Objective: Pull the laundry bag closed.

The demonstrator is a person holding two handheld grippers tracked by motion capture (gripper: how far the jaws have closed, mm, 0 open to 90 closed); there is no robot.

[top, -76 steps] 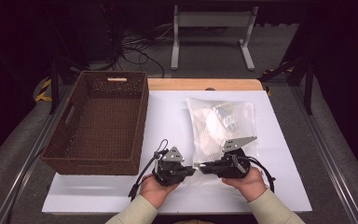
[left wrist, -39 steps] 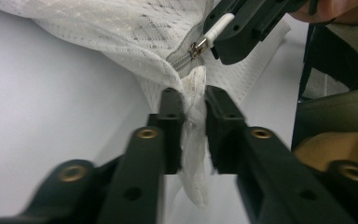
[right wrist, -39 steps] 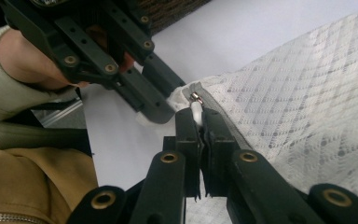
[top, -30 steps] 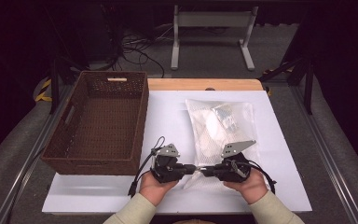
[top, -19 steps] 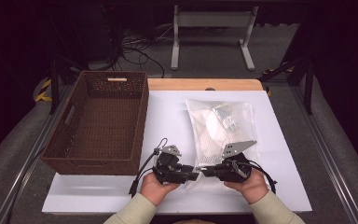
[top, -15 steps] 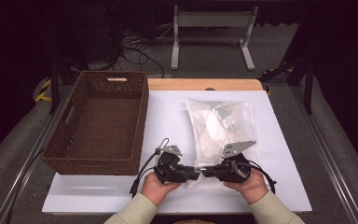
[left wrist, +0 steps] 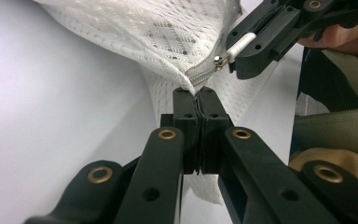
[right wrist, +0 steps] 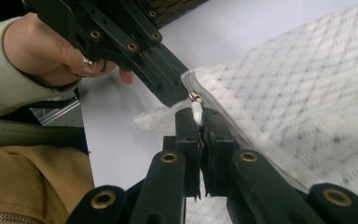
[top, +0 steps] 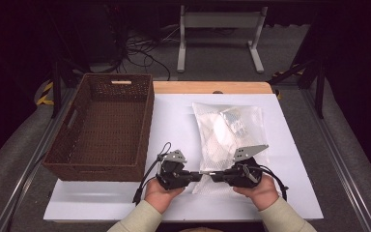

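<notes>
My left gripper (top: 199,175) is clamped on the near corner of the white mesh bag (top: 229,133); its jaws have just closed further, and in the left gripper view they sit pressed together on the end of the grey zipper tape (left wrist: 204,77), with the mesh fanning away above them. My right gripper (top: 210,177) is shut on the white zipper pull (right wrist: 196,112), a thin tab pinched between its pads with the small metal slider (right wrist: 196,97) just beyond their tips. The two grippers meet tip to tip along the bag's near edge, almost touching.

The bag lies flat on the white table top (top: 174,116), right of centre, its length running from the near edge, where I hold it, towards the far side. Some pale and grey contents show through the mesh but I cannot make them out. The brown wicker basket (top: 77,154) sits on the left, its near right corner just beside my left gripper. Between the basket's right wall and the bag's left edge there is a strip of bare white top. To the right of the bag there is open surface up to the table's right edge, and a narrower margin near me.
</notes>
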